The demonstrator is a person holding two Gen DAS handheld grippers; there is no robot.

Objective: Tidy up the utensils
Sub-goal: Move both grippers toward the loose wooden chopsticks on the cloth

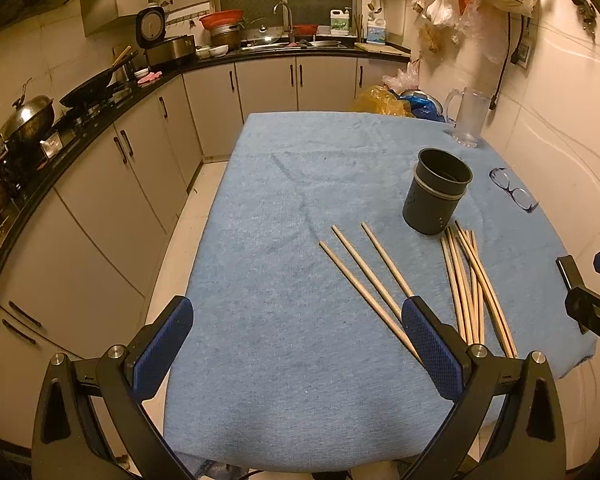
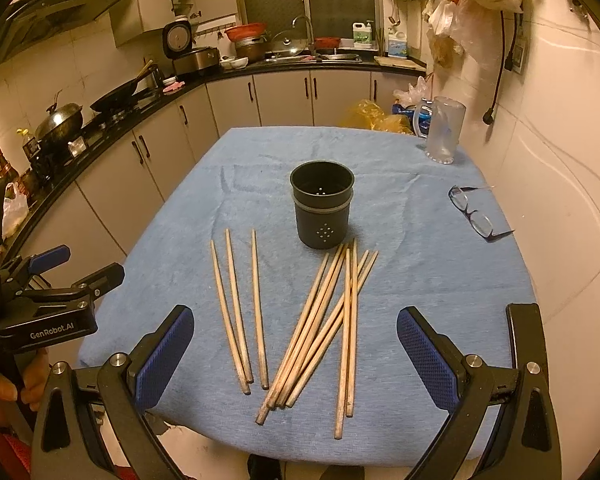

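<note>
Hovering just off the near edge of the table, the left claw [image 1: 296, 344] and the right claw [image 2: 294, 354] are both spread wide and hold nothing, so by the look of it the picking up has not begun. Three loose chopsticks [image 2: 240, 312] lie side by side toward the near edge, and a crossed heap of chopsticks [image 2: 324, 328] lies just to their right, its far tips almost touching the dark cup [image 2: 322, 210] that stands upright near the table's middle. I would start with one of the three loose sticks: nip it across its middle, tip it upright, and drop it thin end first into the cup's round mouth. They are slim, smooth, pale wooden rods that may roll or twist in the pads, while the fuzzy blue cloth [image 2: 440, 280] gives underneath. A clear mug [image 2: 444, 130] and glasses [image 2: 474, 214] sit by the right edge.
</note>
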